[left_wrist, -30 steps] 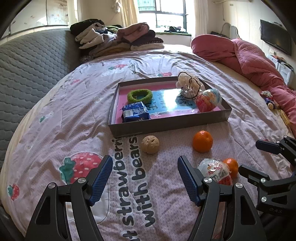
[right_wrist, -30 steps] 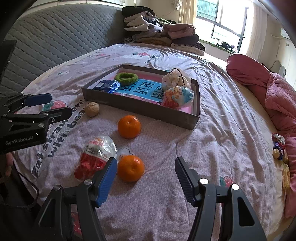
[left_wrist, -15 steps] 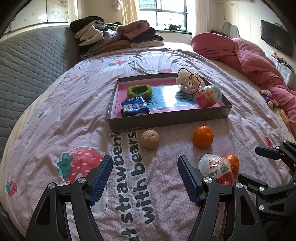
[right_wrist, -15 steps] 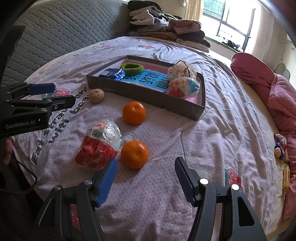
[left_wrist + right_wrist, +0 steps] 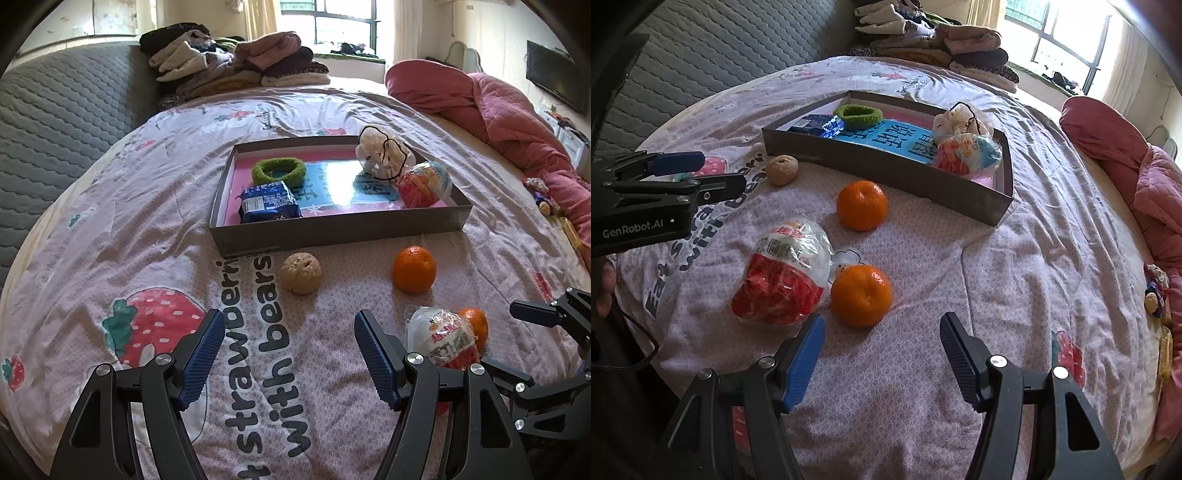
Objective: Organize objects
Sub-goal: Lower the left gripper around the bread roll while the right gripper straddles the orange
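**While both tools hang empty, four loose things are yet to be boxed**

Since nothing is held between the fingers of either tool, the step in hand is judged to be the approach to a first pick from the bedspread (image 5: 122,236).

Nearest, the right tool (image 5: 882,354) is held with its fingers spread and nothing between them, tilted down over the bed; just ahead of it lies the near orange (image 5: 861,295), touching the red-and-white wrapped egg toy (image 5: 783,273) at its left. The left tool (image 5: 290,354) is likewise spread and empty, with only printed cloth beneath it (the lettering "with bears" is seen between the fingers).

Further on, a second orange (image 5: 862,205) and a walnut (image 5: 300,272) are seen lying apart, both just short of the front wall of the grey box (image 5: 332,230). Inside the box a blue snack packet (image 5: 269,202), a green hair ring (image 5: 279,170), a white plush toy (image 5: 380,157) and a second wrapped egg (image 5: 424,184) are already gathered, with bare floor left in the middle.

For the next move, the right tool would be lowered so that the near orange sits between its fingers, without the egg toy being nudged; the walnut is best left to the left tool. A round fruit on soft bedding may roll if only one finger touches it first.
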A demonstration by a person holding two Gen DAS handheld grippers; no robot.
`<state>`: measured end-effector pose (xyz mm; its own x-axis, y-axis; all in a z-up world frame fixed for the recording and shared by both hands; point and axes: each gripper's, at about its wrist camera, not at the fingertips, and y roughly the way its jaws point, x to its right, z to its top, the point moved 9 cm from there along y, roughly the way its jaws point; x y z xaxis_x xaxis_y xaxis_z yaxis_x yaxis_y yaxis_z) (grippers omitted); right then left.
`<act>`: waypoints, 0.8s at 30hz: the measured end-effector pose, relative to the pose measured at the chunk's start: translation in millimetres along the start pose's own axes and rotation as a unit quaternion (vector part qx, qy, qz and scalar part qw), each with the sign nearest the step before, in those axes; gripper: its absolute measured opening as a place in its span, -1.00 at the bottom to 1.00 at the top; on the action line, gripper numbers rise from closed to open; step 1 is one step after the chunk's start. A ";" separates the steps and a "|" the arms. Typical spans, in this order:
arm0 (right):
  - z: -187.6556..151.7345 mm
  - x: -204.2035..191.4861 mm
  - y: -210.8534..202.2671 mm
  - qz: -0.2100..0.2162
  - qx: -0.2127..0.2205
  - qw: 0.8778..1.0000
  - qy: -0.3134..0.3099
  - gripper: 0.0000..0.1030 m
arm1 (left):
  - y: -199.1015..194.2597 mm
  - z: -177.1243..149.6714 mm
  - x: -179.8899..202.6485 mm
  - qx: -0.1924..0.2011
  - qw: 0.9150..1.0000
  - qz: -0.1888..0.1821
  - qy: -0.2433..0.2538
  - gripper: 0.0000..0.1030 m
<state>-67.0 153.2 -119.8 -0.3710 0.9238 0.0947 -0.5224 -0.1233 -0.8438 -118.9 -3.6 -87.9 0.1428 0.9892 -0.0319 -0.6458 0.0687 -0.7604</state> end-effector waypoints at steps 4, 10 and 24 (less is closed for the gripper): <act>0.1 0.2 3.6 0.001 -0.004 1.000 0.001 0.25 | 3.5 3.0 0.2 0.000 1.000 -0.003 -0.004 0.43; 2.1 1.0 10.0 -0.003 -0.011 1.000 0.002 0.25 | 13.6 6.9 -2.9 -0.007 1.000 -0.008 -0.014 0.43; 7.3 -2.1 23.7 -0.013 -0.018 1.000 -0.019 0.24 | 35.9 18.1 -10.8 -0.010 1.000 0.005 -0.025 0.43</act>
<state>-84.2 145.7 -136.1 -0.3857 0.9125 0.1365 -0.5055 -0.0852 -0.8586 -157.2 -9.4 -103.1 0.0975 0.9952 -0.0073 -0.6313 0.0562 -0.7735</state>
